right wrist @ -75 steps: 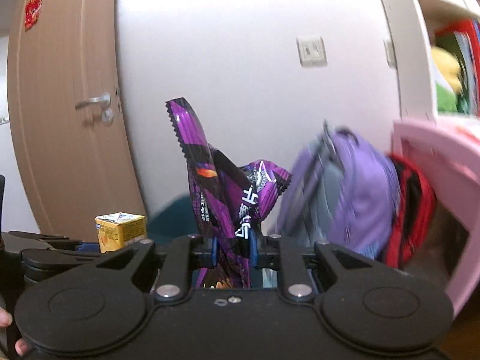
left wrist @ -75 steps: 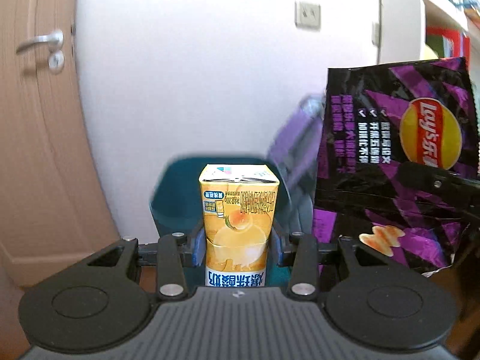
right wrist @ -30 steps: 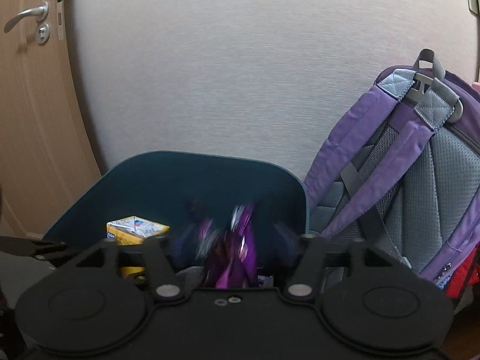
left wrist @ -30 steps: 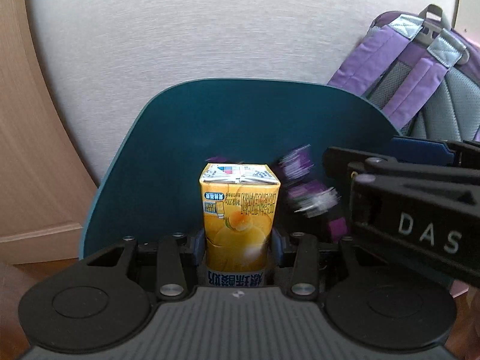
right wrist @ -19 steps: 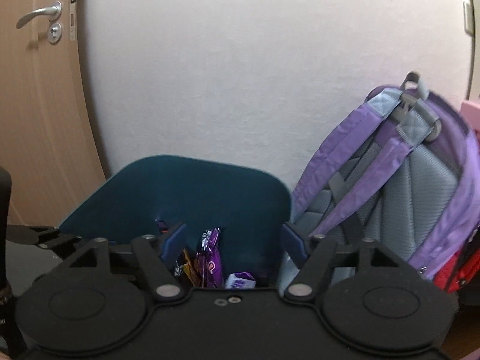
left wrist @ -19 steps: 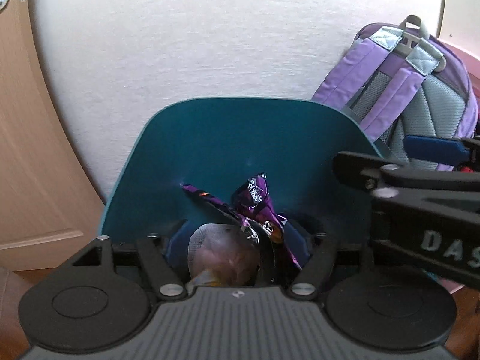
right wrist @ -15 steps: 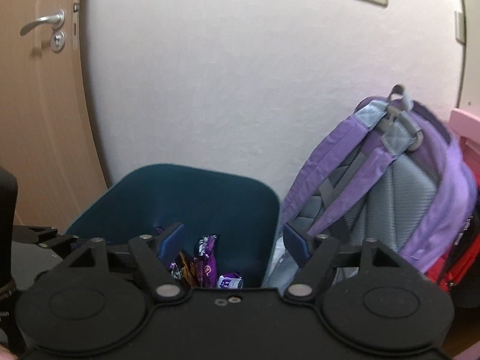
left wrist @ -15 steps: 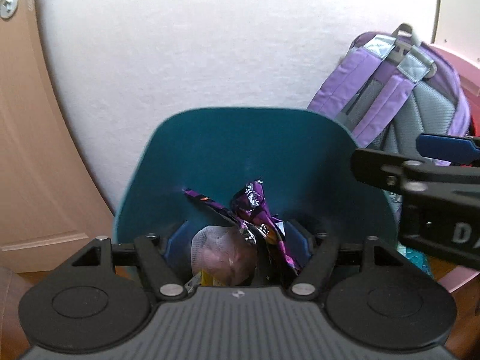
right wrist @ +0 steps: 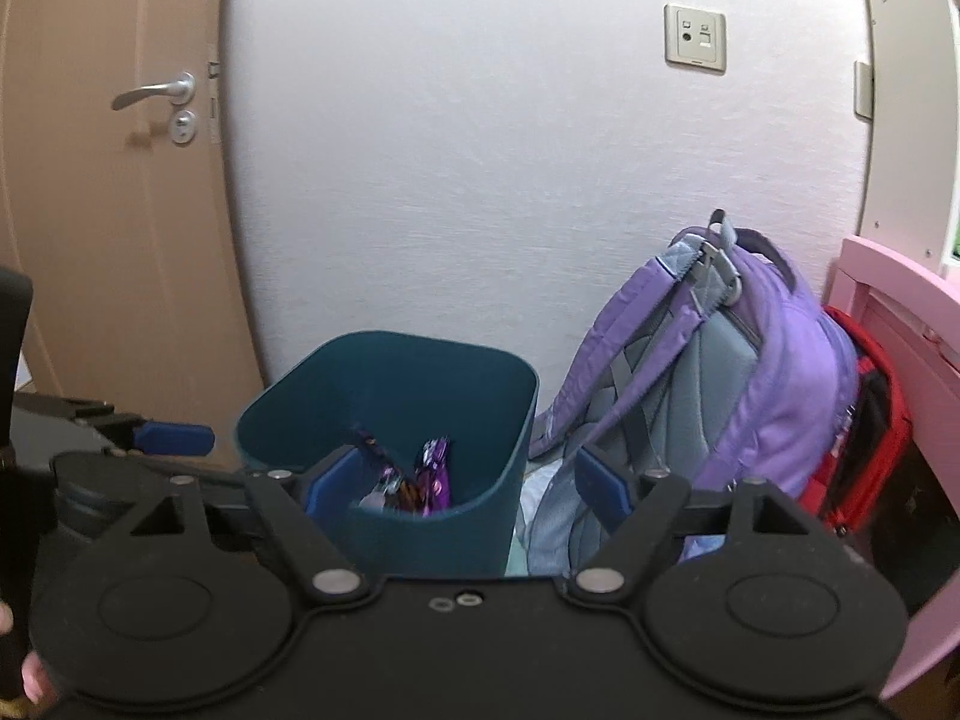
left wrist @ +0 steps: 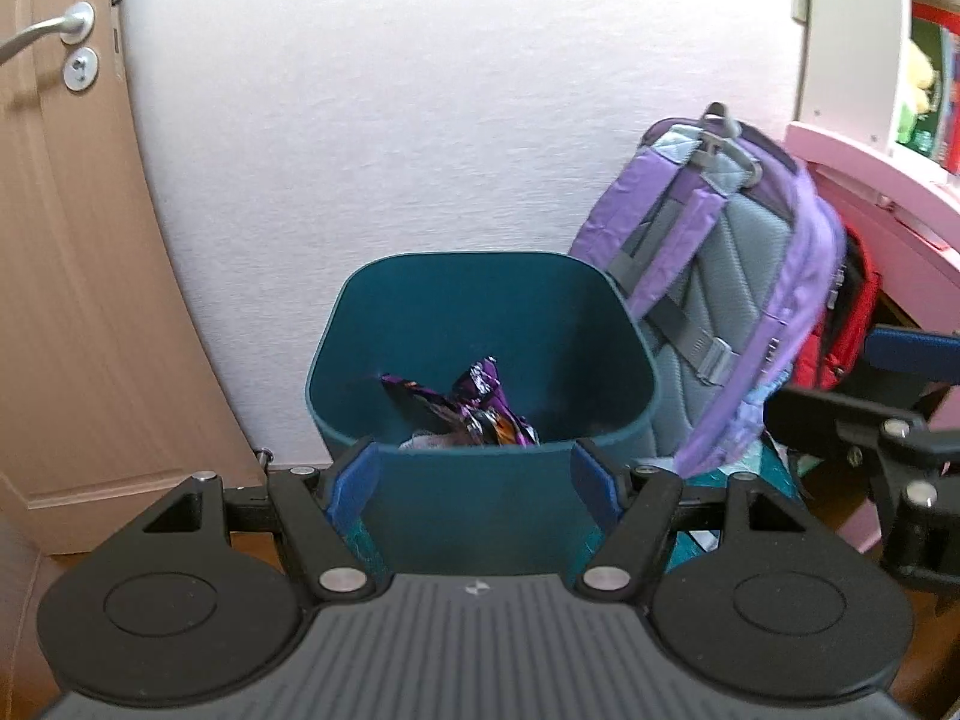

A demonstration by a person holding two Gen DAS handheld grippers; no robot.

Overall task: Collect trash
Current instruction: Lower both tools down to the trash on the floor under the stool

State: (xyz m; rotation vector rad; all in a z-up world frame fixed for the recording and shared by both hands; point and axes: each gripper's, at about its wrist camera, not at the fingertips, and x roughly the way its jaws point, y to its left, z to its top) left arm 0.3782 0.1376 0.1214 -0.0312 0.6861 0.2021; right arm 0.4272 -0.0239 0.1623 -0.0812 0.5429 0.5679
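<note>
A teal trash bin (left wrist: pixel 480 257) stands on the floor against the white wall. In it lies a crumpled purple chip bag (left wrist: pixel 477 399) beside something pale; the yellow juice carton is out of sight. My left gripper (left wrist: pixel 474 480) hangs above and in front of the bin's near rim, open with nothing between its blue pads. In the right wrist view the bin (right wrist: pixel 384 341) sits lower left with the chip bag (right wrist: pixel 433 474) inside. My right gripper (right wrist: pixel 465 483) is open and empty, its jaws still opening. Each gripper shows at the edge of the other's view.
A purple and grey backpack (left wrist: pixel 720 276) leans on the wall right of the bin, with a red bag (left wrist: pixel 843 330) behind it. Pink furniture (left wrist: pixel 870 180) stands at the far right. A wooden door (left wrist: pixel 72 240) is on the left.
The left gripper let go of the juice carton and the right gripper let go of the chip bag; both dropped into the bin. Both grippers then drew back and up, jaws wider.
</note>
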